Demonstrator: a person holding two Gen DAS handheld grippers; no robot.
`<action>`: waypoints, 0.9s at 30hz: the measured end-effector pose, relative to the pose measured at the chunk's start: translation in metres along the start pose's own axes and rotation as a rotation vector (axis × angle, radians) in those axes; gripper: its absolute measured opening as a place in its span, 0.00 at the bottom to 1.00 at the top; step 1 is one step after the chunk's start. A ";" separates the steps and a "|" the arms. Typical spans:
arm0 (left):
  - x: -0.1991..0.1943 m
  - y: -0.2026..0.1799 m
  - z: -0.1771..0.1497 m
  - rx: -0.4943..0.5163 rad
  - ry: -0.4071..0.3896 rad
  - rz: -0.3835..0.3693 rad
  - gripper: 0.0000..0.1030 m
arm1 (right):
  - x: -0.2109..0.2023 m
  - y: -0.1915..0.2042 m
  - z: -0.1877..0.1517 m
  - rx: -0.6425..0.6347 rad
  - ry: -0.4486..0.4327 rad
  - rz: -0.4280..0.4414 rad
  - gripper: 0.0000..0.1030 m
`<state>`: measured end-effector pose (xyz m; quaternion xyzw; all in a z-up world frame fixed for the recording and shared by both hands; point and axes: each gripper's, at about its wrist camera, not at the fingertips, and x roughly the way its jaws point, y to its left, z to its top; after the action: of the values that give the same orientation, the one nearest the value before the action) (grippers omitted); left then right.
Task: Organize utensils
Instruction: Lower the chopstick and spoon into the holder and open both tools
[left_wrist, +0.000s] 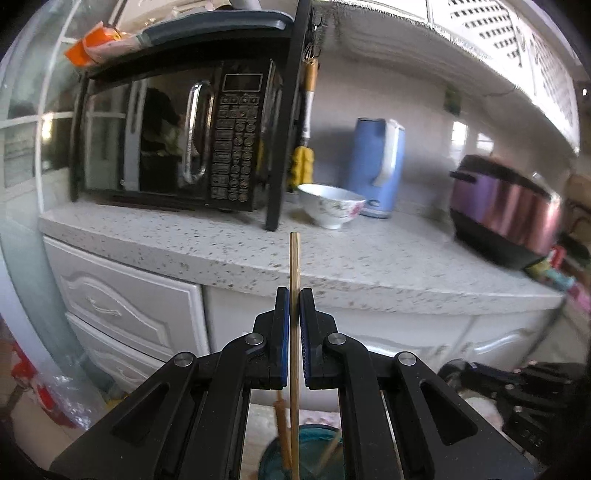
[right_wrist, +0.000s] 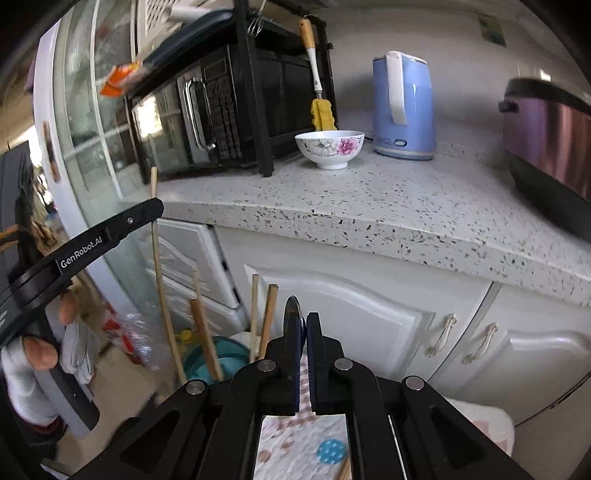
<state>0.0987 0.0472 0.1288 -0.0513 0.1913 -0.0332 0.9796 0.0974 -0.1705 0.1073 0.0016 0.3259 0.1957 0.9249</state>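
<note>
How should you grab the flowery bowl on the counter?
Probably by the rim: the bowl stands upright and open on a narrow foot, with walls too wide to span. Come from above on its front side, one finger inside and one outside, because the rack and kettle crowd behind.

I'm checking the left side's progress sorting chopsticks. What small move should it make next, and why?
Probably lower the chopstick straight down into the teal cup. The left gripper is clamped on it, upright, directly above the cup, where other sticks already stand.
</note>
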 end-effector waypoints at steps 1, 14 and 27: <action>0.004 0.000 -0.004 0.001 0.007 0.004 0.04 | 0.004 0.004 -0.001 -0.008 -0.004 -0.019 0.03; 0.025 0.007 -0.064 0.013 0.160 0.033 0.04 | 0.055 0.032 -0.050 -0.079 0.154 0.015 0.03; 0.007 0.008 -0.076 0.012 0.255 0.029 0.13 | 0.037 0.006 -0.067 0.048 0.189 0.107 0.30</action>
<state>0.0767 0.0484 0.0556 -0.0382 0.3150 -0.0264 0.9479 0.0812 -0.1595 0.0330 0.0227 0.4158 0.2359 0.8780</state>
